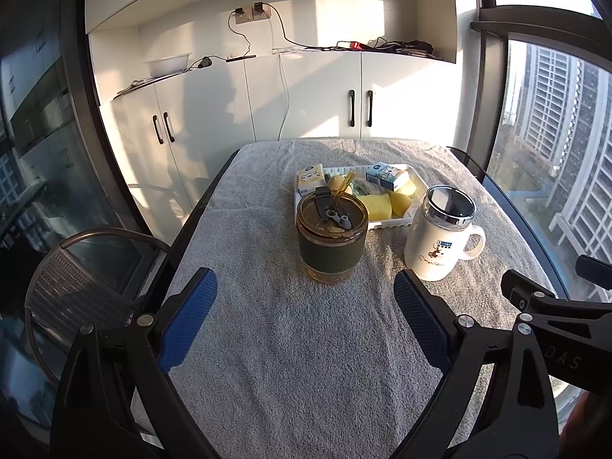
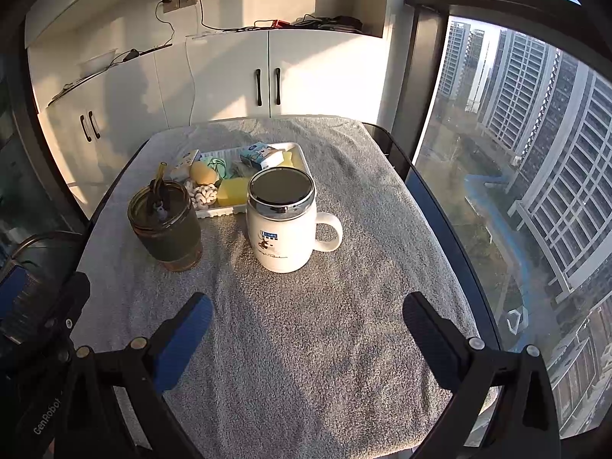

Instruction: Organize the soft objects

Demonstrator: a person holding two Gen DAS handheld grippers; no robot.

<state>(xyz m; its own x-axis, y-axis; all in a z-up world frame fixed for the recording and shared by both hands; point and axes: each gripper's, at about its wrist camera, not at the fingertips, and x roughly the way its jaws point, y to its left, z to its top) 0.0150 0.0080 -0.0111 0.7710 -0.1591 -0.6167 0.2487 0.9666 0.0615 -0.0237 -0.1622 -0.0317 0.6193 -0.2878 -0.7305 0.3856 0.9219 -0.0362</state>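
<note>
A white tray (image 1: pixel 390 225) (image 2: pixel 302 155) sits mid-table and holds soft things: yellow sponges (image 1: pixel 376 206) (image 2: pixel 232 191), tissue packs (image 1: pixel 386 176) (image 2: pixel 260 155), a white knotted rope (image 2: pixel 202 196), a yellow plush (image 2: pixel 202 173) and a green cloth (image 1: pixel 363 187). My left gripper (image 1: pixel 306 298) is open and empty over the grey towel, short of the cups. My right gripper (image 2: pixel 308 315) is open and empty too, in front of the white mug.
A green-sleeved glass tumbler (image 1: pixel 331 241) (image 2: pixel 168 225) with straw and a white lidded mug (image 1: pixel 440 237) (image 2: pixel 283 222) stand in front of the tray. A grey towel (image 1: pixel 290 363) (image 2: pixel 306 344) covers the table. A chair (image 1: pixel 72 283) stands left; windows right; cabinets behind.
</note>
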